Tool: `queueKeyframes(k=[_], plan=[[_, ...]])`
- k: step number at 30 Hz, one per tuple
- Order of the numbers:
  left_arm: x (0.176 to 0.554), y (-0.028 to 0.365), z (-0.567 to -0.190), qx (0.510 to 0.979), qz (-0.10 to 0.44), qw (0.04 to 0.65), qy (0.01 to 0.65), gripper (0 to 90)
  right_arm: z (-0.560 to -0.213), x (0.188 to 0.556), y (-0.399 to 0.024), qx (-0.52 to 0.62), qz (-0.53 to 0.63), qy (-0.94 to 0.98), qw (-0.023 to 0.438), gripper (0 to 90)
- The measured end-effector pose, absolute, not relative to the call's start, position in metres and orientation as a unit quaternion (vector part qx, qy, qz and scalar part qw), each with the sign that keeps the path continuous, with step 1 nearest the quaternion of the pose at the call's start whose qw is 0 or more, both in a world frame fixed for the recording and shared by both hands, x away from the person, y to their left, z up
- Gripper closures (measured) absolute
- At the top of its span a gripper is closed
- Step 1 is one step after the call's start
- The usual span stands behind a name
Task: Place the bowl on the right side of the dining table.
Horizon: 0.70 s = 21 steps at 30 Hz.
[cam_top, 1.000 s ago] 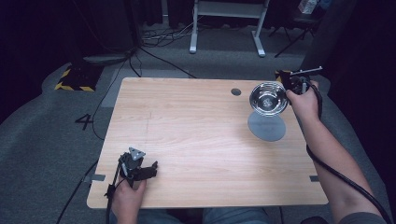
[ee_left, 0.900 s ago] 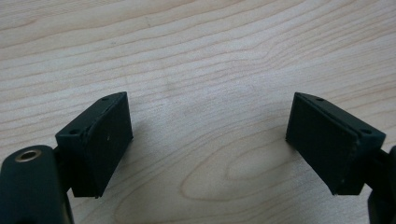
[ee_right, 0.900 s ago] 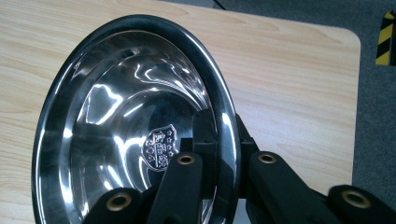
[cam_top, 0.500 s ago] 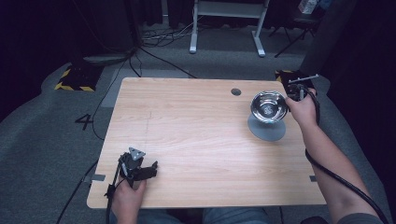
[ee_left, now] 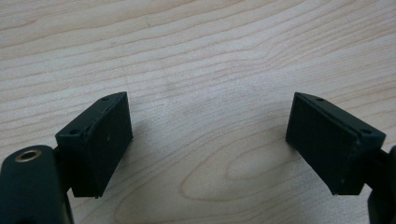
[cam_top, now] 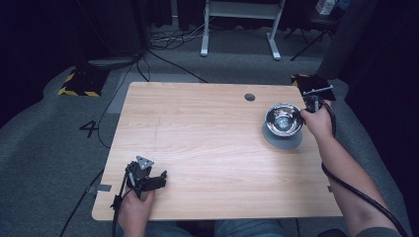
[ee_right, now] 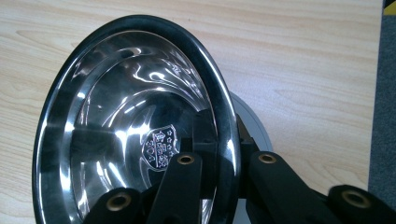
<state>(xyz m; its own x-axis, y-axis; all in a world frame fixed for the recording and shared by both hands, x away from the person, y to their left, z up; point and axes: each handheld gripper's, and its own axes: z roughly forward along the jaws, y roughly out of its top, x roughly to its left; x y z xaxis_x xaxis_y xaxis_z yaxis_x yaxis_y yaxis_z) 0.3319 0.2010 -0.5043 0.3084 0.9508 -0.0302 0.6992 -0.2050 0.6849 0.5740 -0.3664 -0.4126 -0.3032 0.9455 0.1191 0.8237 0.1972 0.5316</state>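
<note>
Gripping the rim of a steel bowl (cam_top: 283, 120), the right gripper (cam_top: 310, 105) sits at the right side of the high view, near the counter's (cam_top: 207, 148) far right corner. In the right gripper view its jaws are clenched on the bowl's (ee_right: 135, 121) rim, one jaw inside and one outside, at the lower right of the frame. The bowl is tilted there, its shiny inside turned toward the camera, with a small crest stamped on its bottom. Just under the bowl lies a grey disc (cam_top: 282, 139), flat on the counter; part of it shows past the bowl's right edge in the right gripper view (ee_right: 254, 126). Whether the bowl touches the disc I cannot tell.

At the lower left of the high view the left gripper (cam_top: 159, 179) rests on the counter near its front edge, held by the person's left hand (cam_top: 134, 207). The left gripper view shows its jaws released and wide apart, with bare wood between them. A round hole (cam_top: 249, 97) sits in the counter near its far edge, left of the bowl.
</note>
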Motion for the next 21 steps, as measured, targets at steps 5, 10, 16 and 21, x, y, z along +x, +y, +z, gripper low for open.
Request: queueKeyframes(k=[5, 10, 16, 21], plan=[[0.332, 0.201, -0.504, 0.749, 0.205, 0.306, 0.551, 14.7, -0.420, 0.574, -0.368, 0.584, 0.254, 0.763, 0.109, 86.6], [0.332, 0.201, -0.504, 0.749, 0.205, 0.306, 0.551, 14.7, -0.426, 0.574, -0.370, 0.590, 0.251, 0.760, 0.105, 86.6], [0.332, 0.201, -0.504, 0.749, 0.205, 0.306, 0.551, 14.7, -0.431, 0.574, -0.371, 0.593, 0.247, 0.760, 0.099, 86.5], [0.332, 0.201, -0.504, 0.749, 0.205, 0.306, 0.551, 14.6, -0.434, 0.575, -0.373, 0.597, 0.247, 0.757, 0.094, 86.5]])
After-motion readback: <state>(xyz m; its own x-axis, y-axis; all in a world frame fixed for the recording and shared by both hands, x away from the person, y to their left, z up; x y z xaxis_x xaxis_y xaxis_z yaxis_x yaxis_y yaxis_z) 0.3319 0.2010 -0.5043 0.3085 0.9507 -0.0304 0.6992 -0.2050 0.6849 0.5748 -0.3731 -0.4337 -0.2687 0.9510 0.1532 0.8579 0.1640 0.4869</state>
